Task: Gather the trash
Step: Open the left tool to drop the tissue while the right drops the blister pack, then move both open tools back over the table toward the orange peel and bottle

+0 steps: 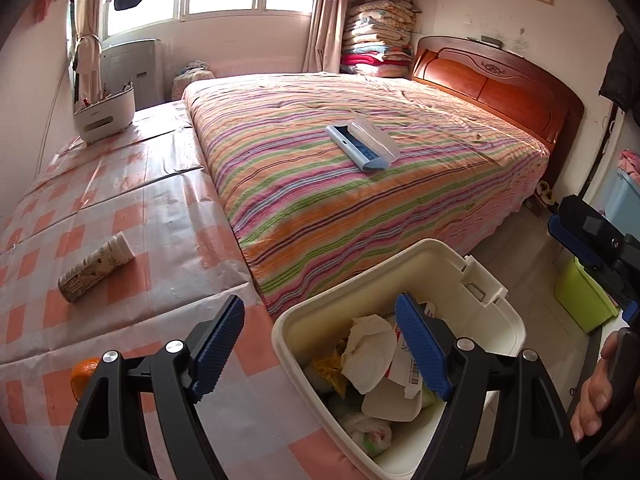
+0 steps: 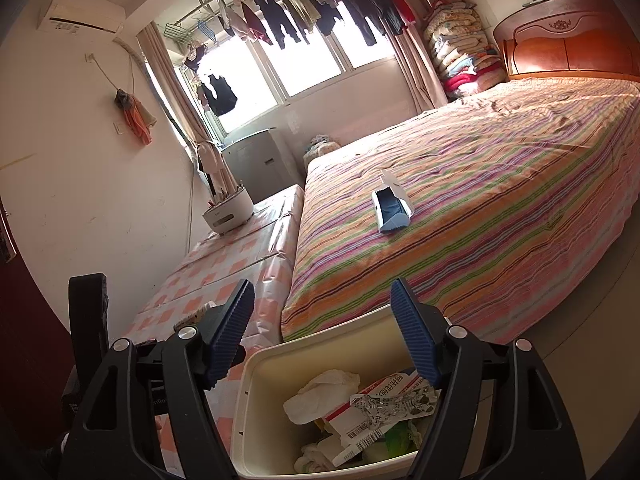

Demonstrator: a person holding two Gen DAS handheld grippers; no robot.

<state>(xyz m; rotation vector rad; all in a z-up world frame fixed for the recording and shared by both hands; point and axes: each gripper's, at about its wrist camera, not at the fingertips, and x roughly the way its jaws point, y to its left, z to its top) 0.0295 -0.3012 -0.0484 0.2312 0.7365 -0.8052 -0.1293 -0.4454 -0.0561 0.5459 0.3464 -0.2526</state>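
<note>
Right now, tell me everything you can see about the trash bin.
The trash bin is cream, looks plastic, rectangular, open-topped, with a latch bracket on one rim. It stands upright on the floor at the corner of the striped bed. Inside: crumpled tissue, a barcoded paper package, yellow and green wrappers. Nothing grips it.

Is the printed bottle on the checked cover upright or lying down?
Lying down. The bottle rests on its side on the checked cover, white cap end pointing toward the bed, apart from the bin.

Blown-out window (image 2: pixel 308 64) backlight, fisheye-warped edges
</note>
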